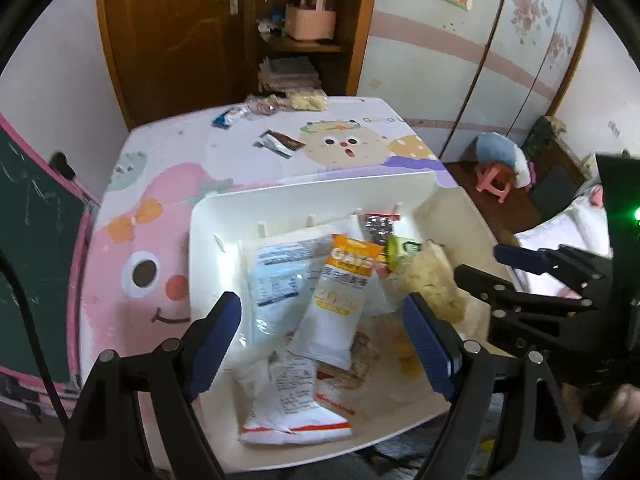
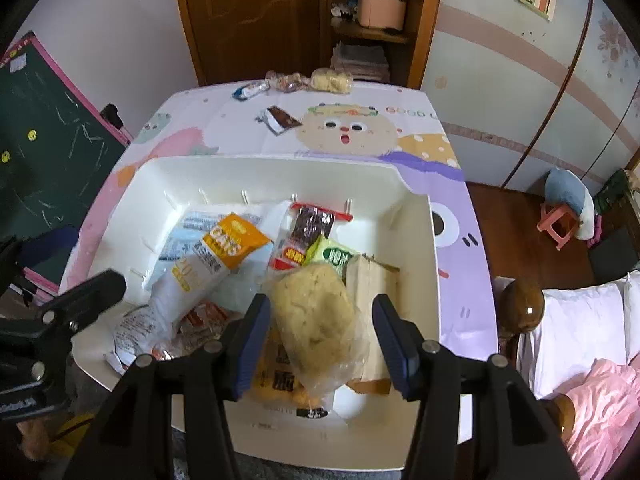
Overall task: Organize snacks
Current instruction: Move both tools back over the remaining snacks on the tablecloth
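Note:
A white bin (image 1: 280, 192) (image 2: 260, 160) stands on the cartoon-print table and holds several snack packs. My left gripper (image 1: 322, 312) (image 2: 86, 260) hangs open over the bin's left half. Below its fingers lies an orange-and-white oats packet (image 1: 340, 300) (image 2: 224, 248), and neither pad touches it. My right gripper (image 2: 320, 308) (image 1: 476, 264) hovers over the right half. A clear bag of pale puffed snack (image 2: 316, 320) (image 1: 432, 280) lies under its fingers on the other packs, with a gap at the right pad.
On the table a dark wrapper (image 2: 282, 118) lies mid-table. A blue-white pack (image 2: 250, 90) and two clear snack bags (image 2: 332, 80) sit at the far edge. A green chalkboard (image 2: 52, 140) stands left. Right are a bed (image 2: 580, 340) and a pink stool (image 2: 558, 224).

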A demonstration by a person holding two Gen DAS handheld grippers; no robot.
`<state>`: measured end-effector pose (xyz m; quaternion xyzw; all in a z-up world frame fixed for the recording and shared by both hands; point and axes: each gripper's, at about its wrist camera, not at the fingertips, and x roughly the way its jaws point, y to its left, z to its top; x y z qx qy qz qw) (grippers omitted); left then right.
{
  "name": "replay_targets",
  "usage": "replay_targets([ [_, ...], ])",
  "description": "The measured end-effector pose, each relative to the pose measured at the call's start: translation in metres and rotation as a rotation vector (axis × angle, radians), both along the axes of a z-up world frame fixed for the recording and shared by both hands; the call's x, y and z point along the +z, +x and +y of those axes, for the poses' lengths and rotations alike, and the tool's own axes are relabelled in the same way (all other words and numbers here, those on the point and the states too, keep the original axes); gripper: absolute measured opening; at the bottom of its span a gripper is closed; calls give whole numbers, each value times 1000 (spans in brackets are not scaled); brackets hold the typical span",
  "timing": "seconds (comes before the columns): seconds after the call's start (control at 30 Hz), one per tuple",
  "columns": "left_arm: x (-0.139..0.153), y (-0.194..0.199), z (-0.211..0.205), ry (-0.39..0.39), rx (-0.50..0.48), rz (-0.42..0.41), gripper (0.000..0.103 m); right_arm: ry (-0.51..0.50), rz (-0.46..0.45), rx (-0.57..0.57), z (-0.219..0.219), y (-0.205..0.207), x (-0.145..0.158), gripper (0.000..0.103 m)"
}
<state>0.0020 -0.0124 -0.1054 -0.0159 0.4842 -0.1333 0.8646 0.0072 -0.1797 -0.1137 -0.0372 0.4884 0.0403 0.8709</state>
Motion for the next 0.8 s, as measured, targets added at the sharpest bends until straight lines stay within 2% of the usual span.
replay_targets([
  [0.1, 12, 4, 3, -41, -2, 8, 82, -10, -35, 16, -1, 3, 11, 53],
  [0.2, 37, 10, 1, -1, 18, -36, 82, -19, -78, 47, 0, 6, 28, 53],
  [0.3, 69, 21, 0, 2, 29, -74, 82, -2, -123, 84, -3, 13, 51, 53],
  [0.43, 114, 44, 0, 54, 42, -140, 82, 38, -138, 109, -13, 33, 80, 53],
  [0.53, 151, 69, 1, 105, 52, -179, 82, 36, -196, 107, -25, 51, 114, 53],
  [0.7, 217, 122, 2, 179, 81, -247, 82, -27, -311, 98, -44, 90, 184, 53],
  [0.8, 245, 153, 1, 233, 110, -282, 82, -83, -332, 84, -48, 120, 218, 54],
])
